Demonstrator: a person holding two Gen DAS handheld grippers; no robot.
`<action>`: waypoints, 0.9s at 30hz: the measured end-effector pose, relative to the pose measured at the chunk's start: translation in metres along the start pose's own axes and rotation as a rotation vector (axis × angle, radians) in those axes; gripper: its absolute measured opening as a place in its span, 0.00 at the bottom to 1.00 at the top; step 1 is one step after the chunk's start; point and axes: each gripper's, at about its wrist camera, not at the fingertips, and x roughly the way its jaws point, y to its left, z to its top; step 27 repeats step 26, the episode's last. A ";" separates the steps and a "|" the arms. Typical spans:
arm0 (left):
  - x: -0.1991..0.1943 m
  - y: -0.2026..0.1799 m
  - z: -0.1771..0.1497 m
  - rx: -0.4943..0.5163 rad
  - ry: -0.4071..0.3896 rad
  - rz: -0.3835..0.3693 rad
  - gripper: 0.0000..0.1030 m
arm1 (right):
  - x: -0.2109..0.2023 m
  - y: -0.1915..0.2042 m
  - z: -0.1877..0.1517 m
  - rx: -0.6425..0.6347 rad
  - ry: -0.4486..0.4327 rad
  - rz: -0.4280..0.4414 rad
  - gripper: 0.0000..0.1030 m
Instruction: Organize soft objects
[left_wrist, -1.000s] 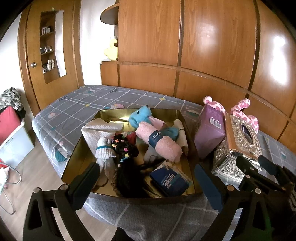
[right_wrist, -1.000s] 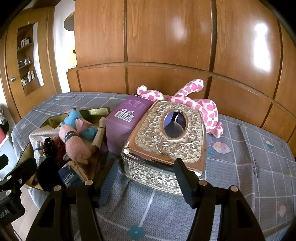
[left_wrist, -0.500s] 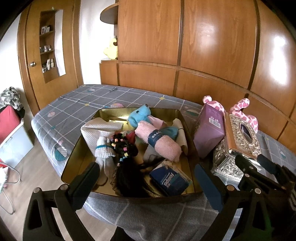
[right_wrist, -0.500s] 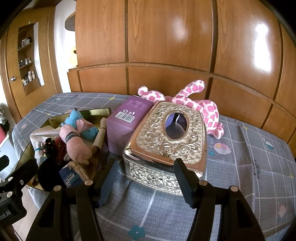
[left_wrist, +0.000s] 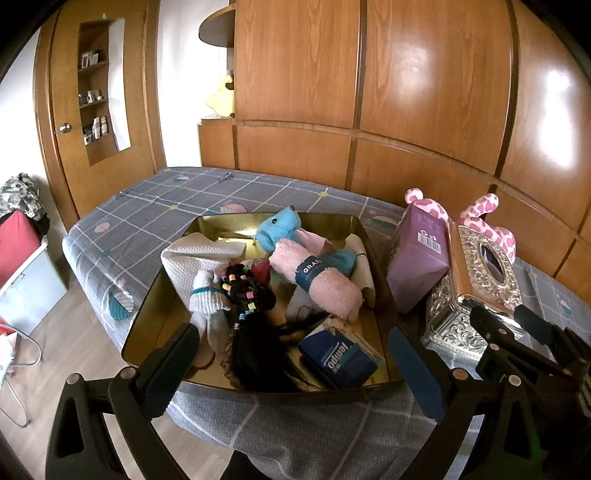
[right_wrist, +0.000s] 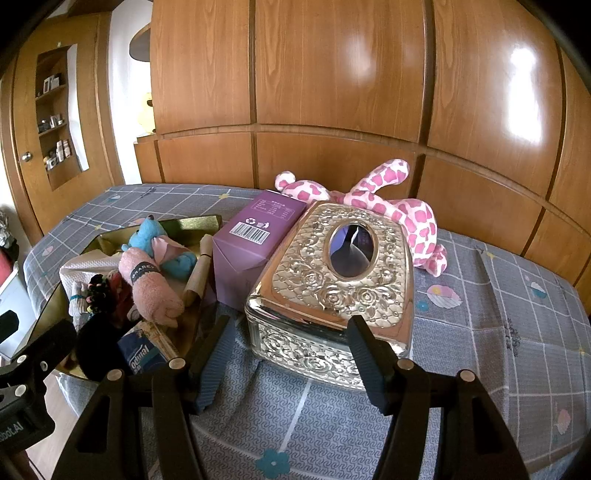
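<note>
Left gripper (left_wrist: 291, 354): jaws spread wide, nothing between the pads, poised over the near edge of the tray (left_wrist: 147, 317). Right gripper (right_wrist: 288, 354): jaws parted, holding nothing, poised at the near end of the silver box (right_wrist: 332, 288); pads apart from the box.

Tray contents, left wrist view, read from the left gripper outward:
- Tissue pack (left_wrist: 338, 360), blue, at 1 o'clock, nearest the gripper.
- Black hair (left_wrist: 255, 354), a dark tangle at 11 o'clock, touching the pack.
- Hair ties (left_wrist: 242, 286), black with coloured beads, at 12 o'clock beyond the hair.
- Sock (left_wrist: 207, 299), white with teal band, at 11 o'clock, beside the ties.
- White cloth (left_wrist: 192, 258), folded, left rear of the tray.
- Pink towel (left_wrist: 317, 282), rolled with a dark band, at 12 to 1 o'clock, lying across the middle.
- Blue toy (left_wrist: 279, 229), plush, at 12 o'clock by the far rim.

Outside the tray, right wrist view, from the right gripper outward:
- Silver box, ornate, oval opening in the lid, at 12 o'clock on the bedspread (right_wrist: 498, 332).
- Purple carton (right_wrist: 251, 240), at 11 o'clock, touching the silver box, tilted.
- Pink giraffe (right_wrist: 402, 218), plush, at 12 to 1 o'clock behind the box, lying on the bedspread.
</note>
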 end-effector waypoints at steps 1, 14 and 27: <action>0.000 0.000 0.000 0.002 0.001 0.000 1.00 | 0.000 0.000 0.000 -0.001 0.000 -0.001 0.62; 0.002 0.000 -0.001 0.005 0.005 -0.005 1.00 | 0.001 0.000 0.000 0.000 0.002 0.002 0.62; -0.004 0.000 0.001 0.020 -0.042 0.000 0.99 | -0.007 -0.009 0.001 0.033 -0.037 0.008 0.62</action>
